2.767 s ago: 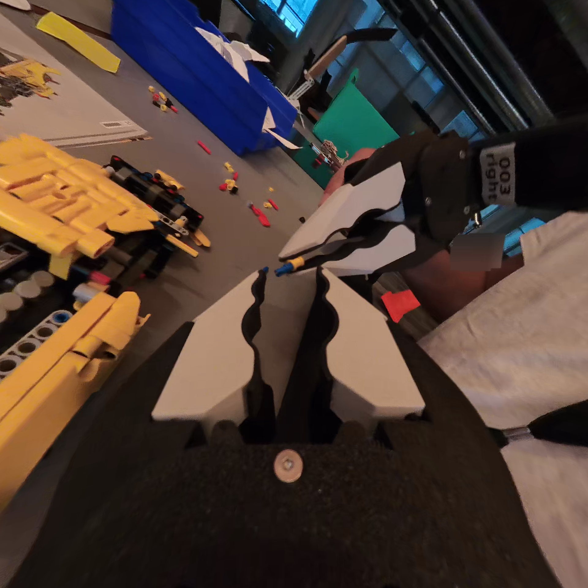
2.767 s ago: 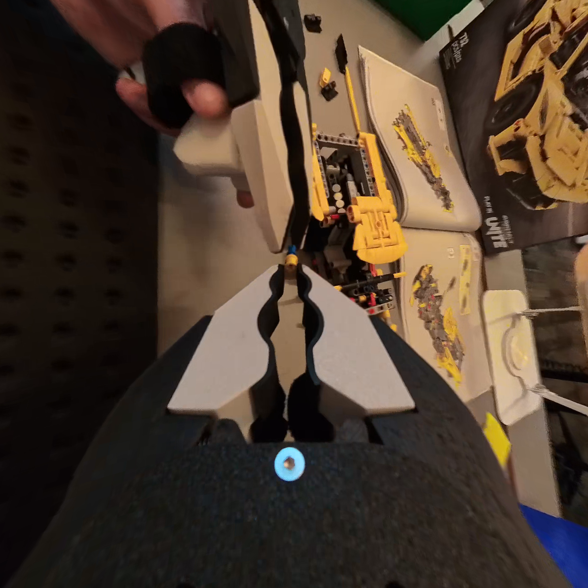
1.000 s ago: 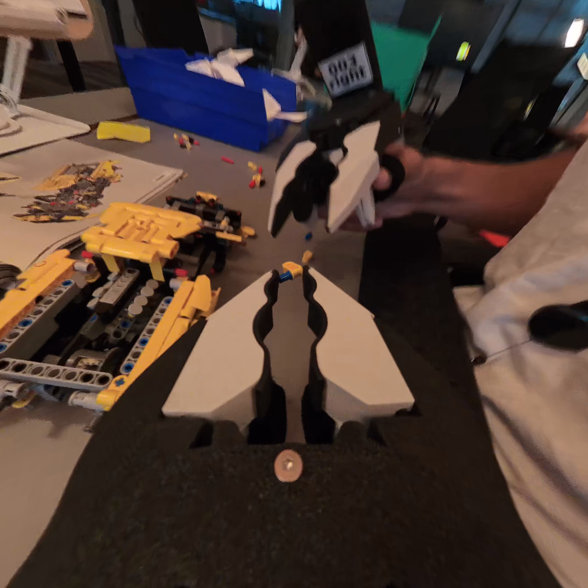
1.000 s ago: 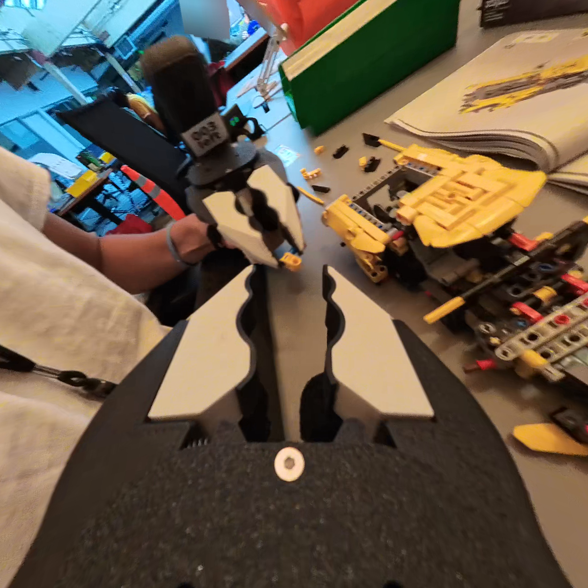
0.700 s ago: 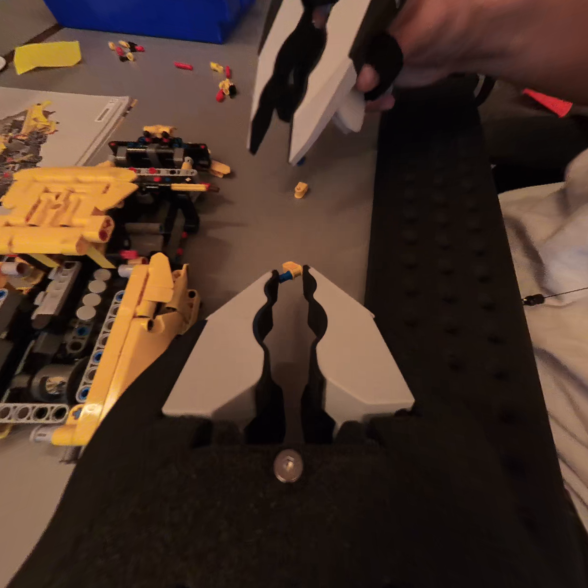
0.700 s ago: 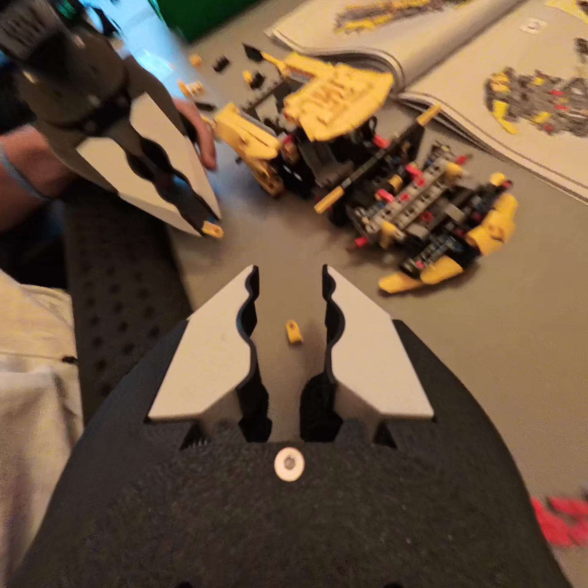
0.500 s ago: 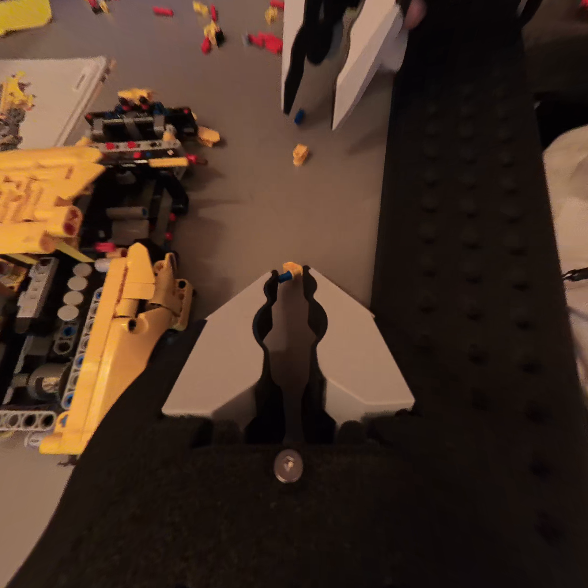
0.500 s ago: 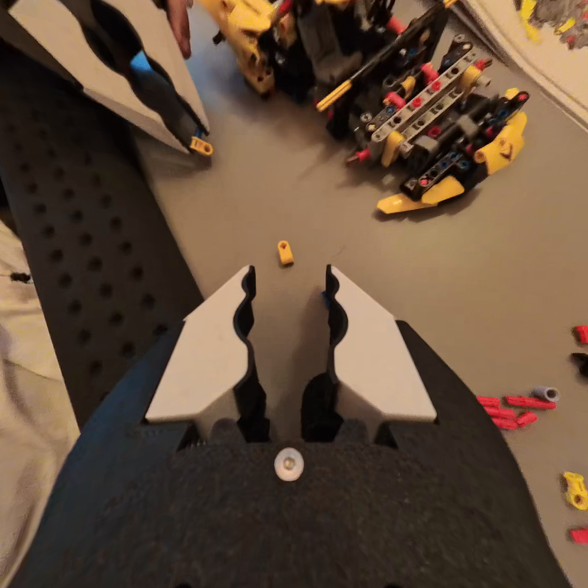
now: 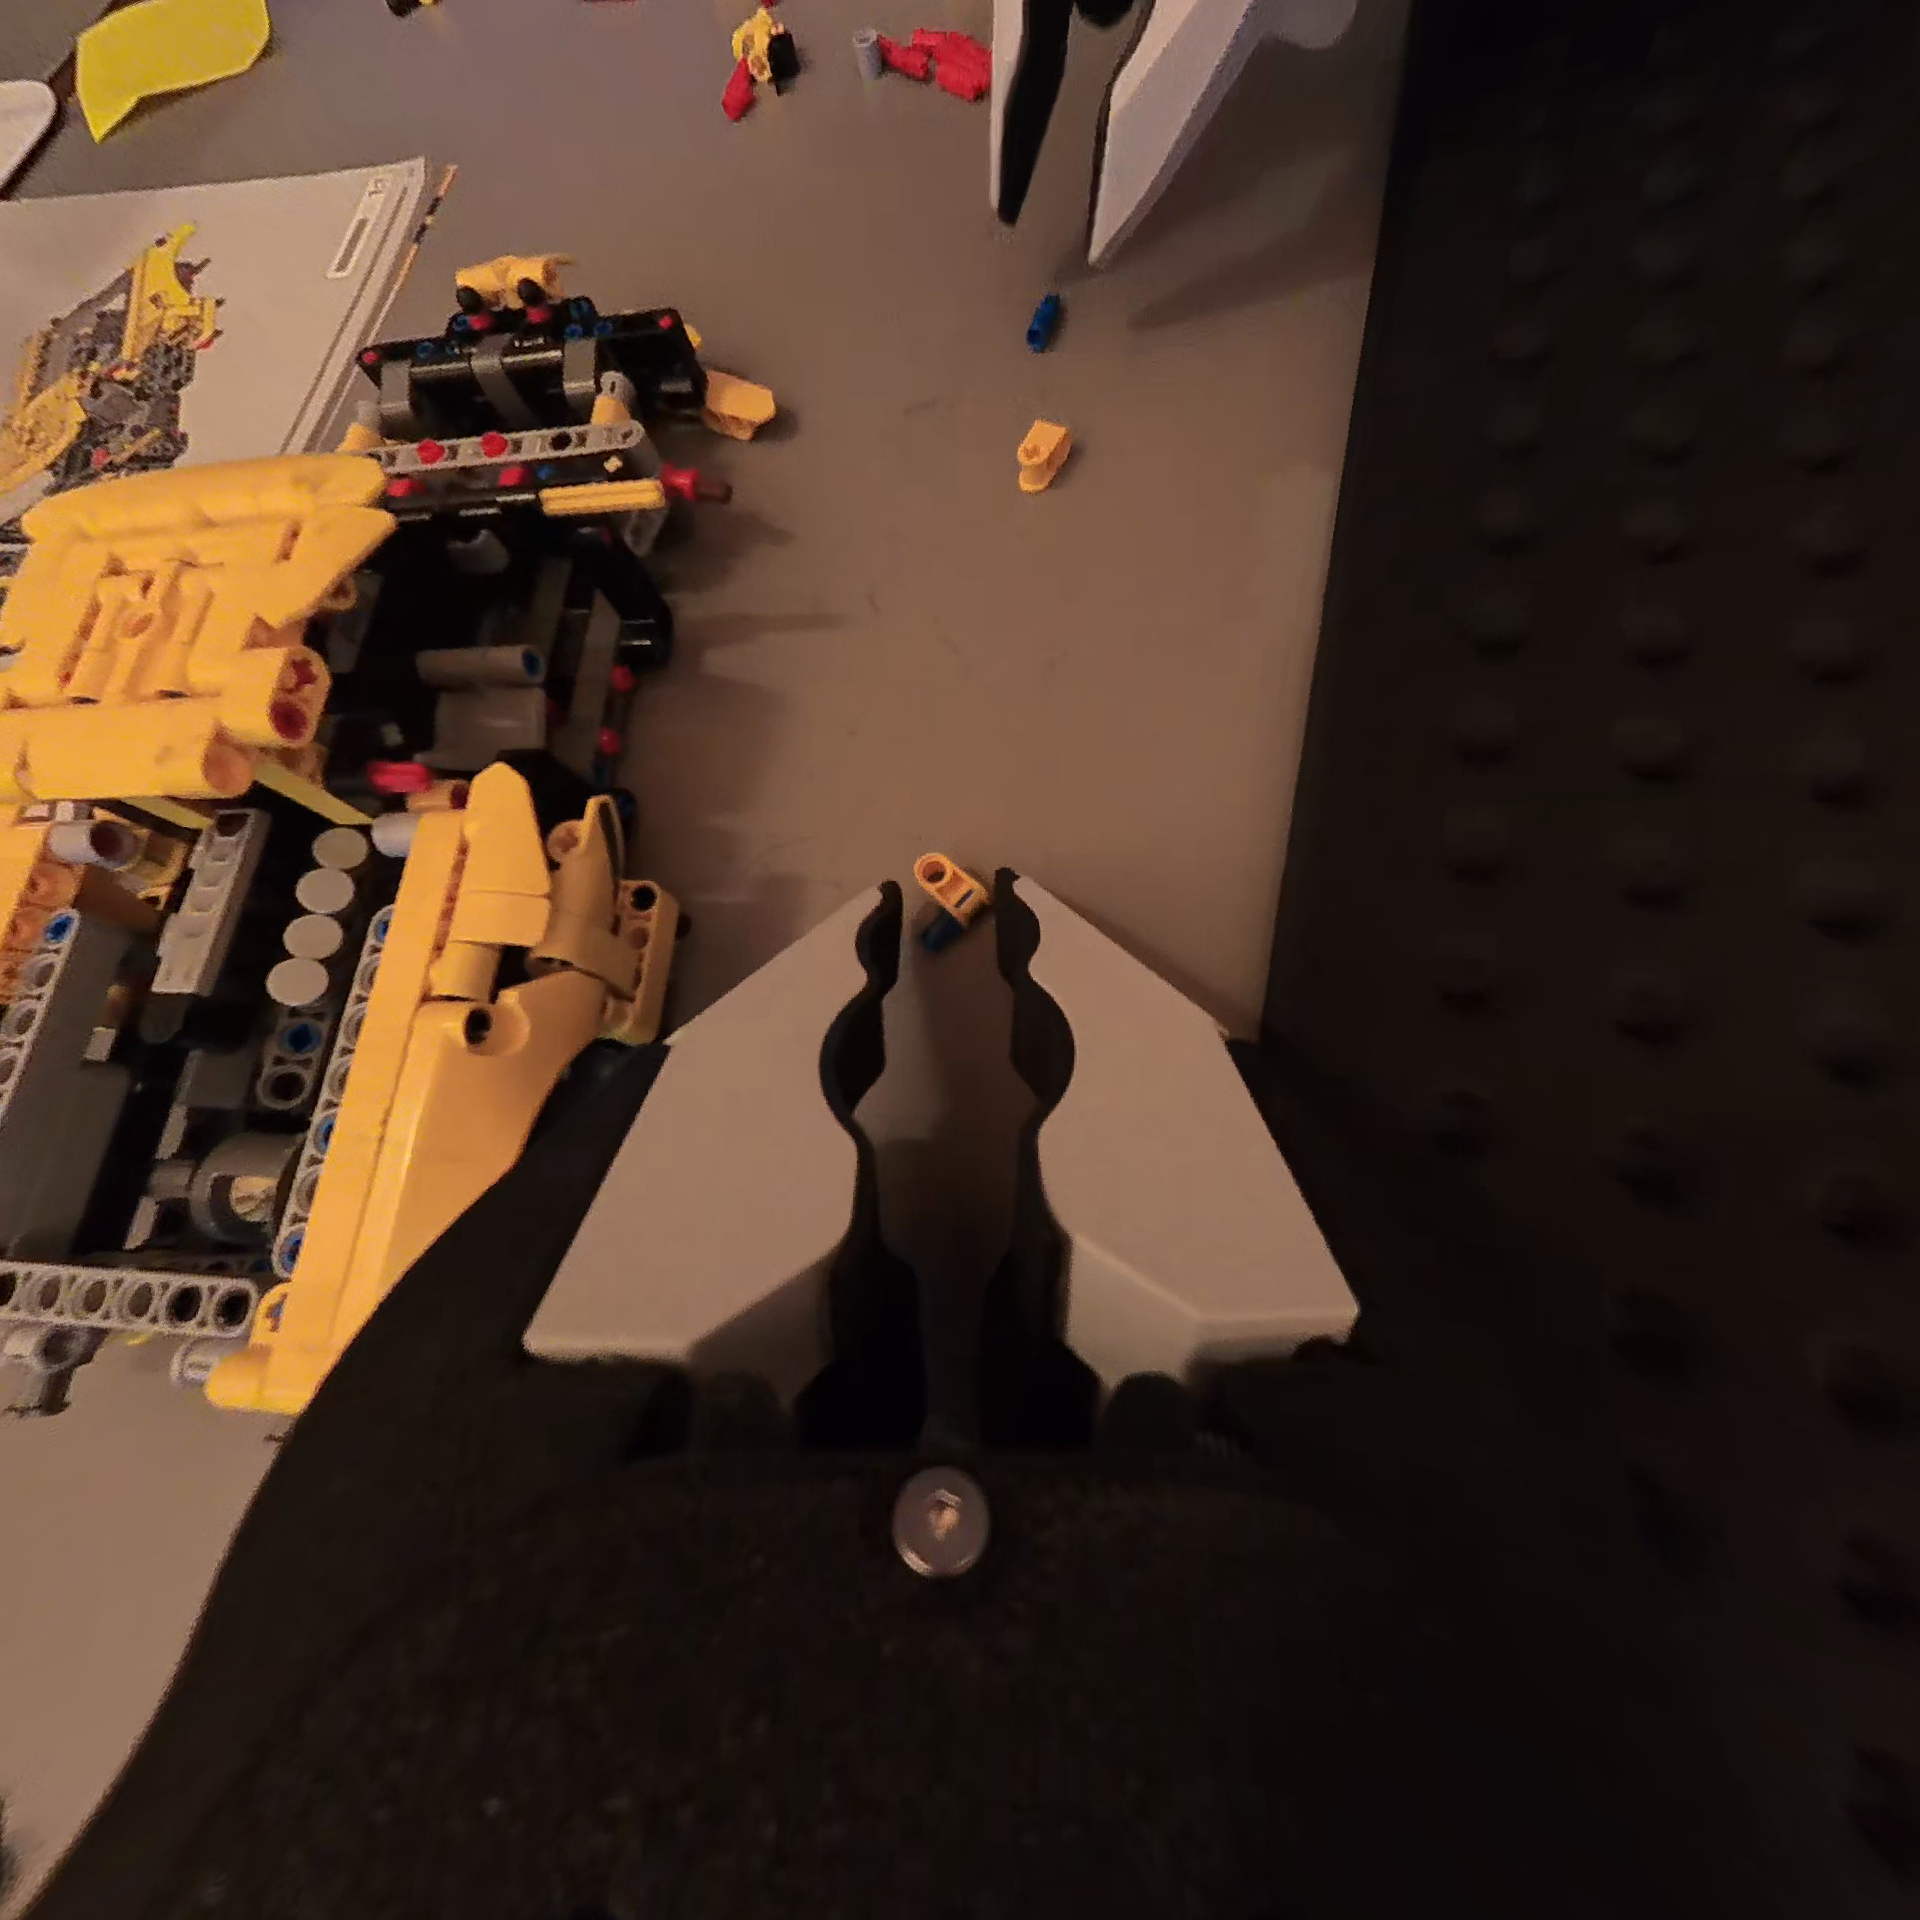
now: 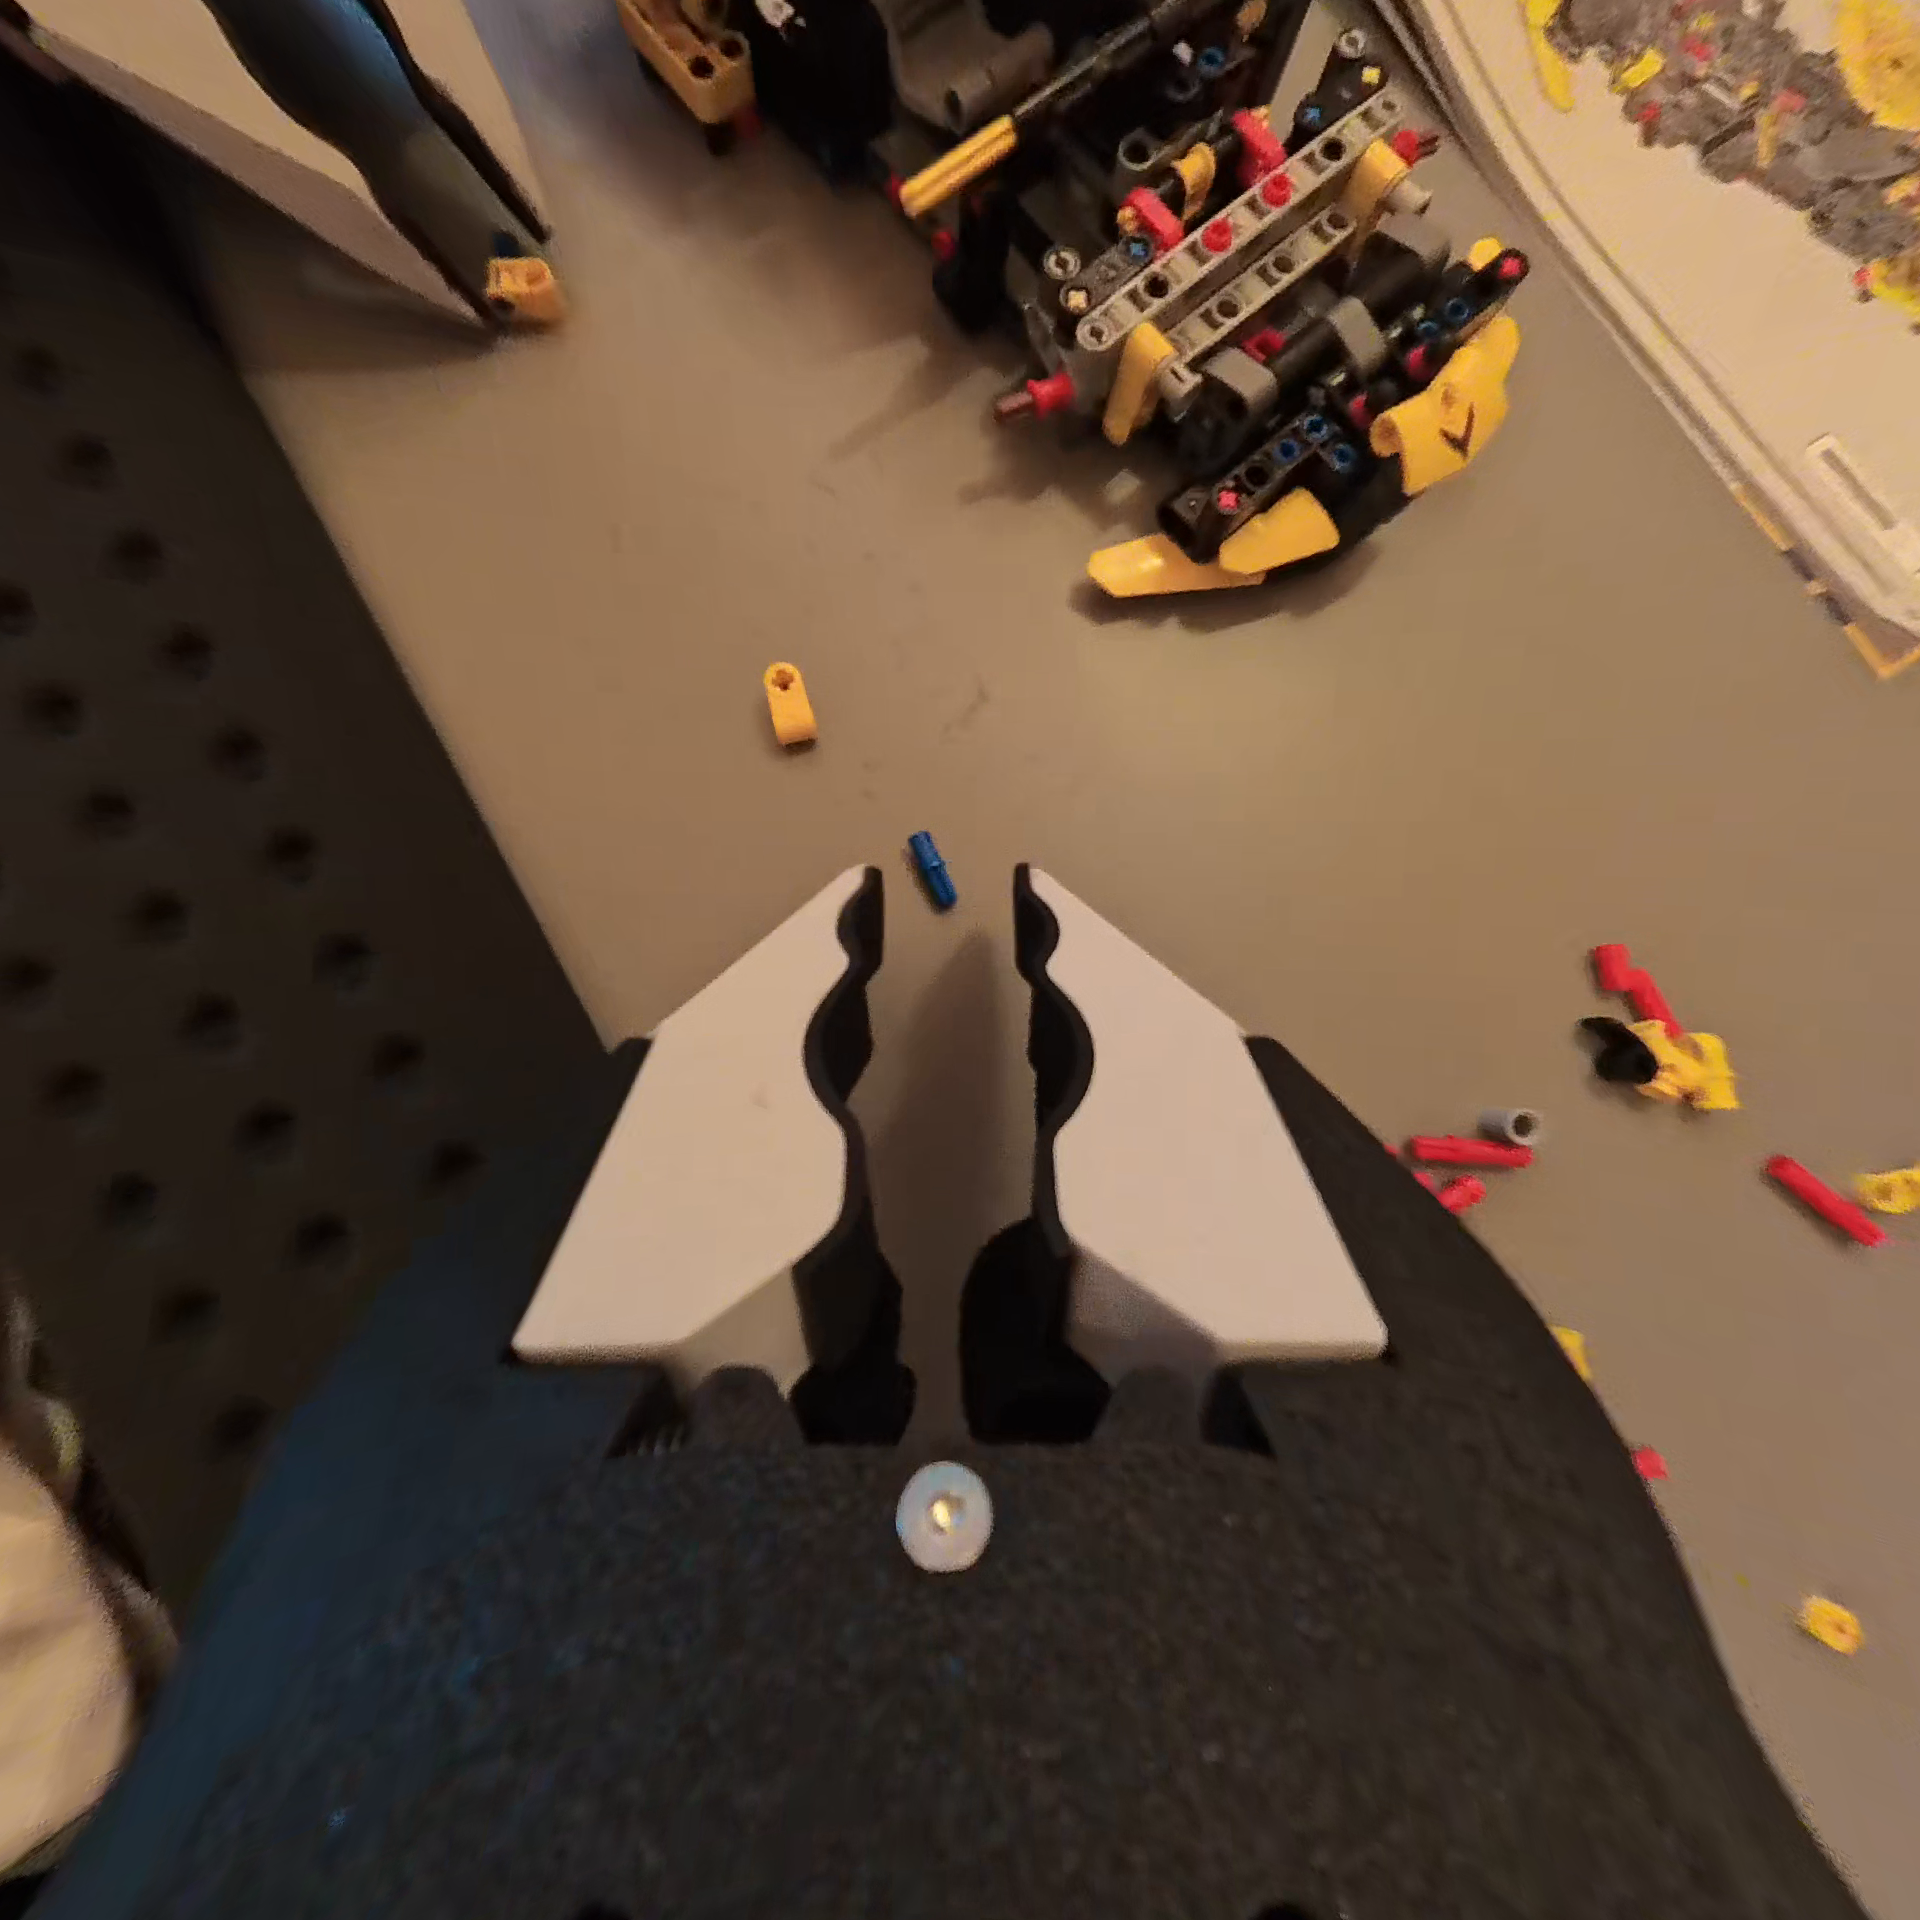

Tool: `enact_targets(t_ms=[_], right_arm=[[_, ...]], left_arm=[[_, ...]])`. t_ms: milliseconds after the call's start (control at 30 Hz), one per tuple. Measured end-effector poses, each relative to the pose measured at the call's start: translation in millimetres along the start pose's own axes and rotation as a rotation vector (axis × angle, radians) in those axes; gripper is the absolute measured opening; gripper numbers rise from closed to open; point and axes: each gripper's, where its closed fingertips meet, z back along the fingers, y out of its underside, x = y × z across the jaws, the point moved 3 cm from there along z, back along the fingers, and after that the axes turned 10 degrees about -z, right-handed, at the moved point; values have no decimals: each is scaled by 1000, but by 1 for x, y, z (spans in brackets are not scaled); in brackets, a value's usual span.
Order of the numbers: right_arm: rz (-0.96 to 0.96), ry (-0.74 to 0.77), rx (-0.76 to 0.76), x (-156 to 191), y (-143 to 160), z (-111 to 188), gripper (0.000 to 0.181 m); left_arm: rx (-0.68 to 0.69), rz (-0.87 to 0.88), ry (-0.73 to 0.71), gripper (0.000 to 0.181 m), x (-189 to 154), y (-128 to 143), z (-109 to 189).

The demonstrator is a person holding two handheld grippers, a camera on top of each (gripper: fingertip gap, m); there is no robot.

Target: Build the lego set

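Booklet (image 9: 187, 312) lies at ten o'clock in the left wrist view, and the half-built yellow and black model (image 9: 312, 790) fills nine o'clock beside it. At centre the left gripper (image 9: 943, 896) has its jaws drawn close on a small yellow connector (image 9: 948, 881) with a blue pin in it; the piece sits at the very tips, apparently pinched, though a gap shows around it. At one o'clock on the grey table (image 9: 935, 623) lie a second, loose connector (image 9: 1042, 454) and, beyond it, a loose blue pin (image 9: 1043, 319), just below the right gripper (image 9: 1055, 234). Red pins (image 9: 925, 57) are scattered at twelve.

In the right wrist view the right gripper (image 10: 948, 883) hangs spread and empty, with the blue pin (image 10: 932, 871) just ahead of its tips.

Likely step: joining pins to connectors before fitting them to the model. The next move calls for lowering the spread jaws squarely around the pin and pinching it along its length; so small and round a piece may roll.
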Motion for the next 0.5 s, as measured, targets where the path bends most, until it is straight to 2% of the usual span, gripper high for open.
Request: enact_targets(t_ms=[100,167,300,367,433,500], right_arm=[[-14,-56,24,3,1,-8,24],[27,-28,39,2,2,-12,23],[53,-5,46,-2,2,-17,5],[37,-21,38,-2,-1,-19,4],[-36,-134,-30,12,-18,-19,4],[-82,-309,-120,36,-42,-16,4]], left_arm=[[-24,4,0,18,0,-3,2],[-41,14,-5,18,2,-4,3],[-89,18,-28,18,4,-10,7],[-148,-1,-57,18,6,-18,11],[-222,-39,-111,18,9,-30,15],[-326,-137,-162,17,7,-45,21]])
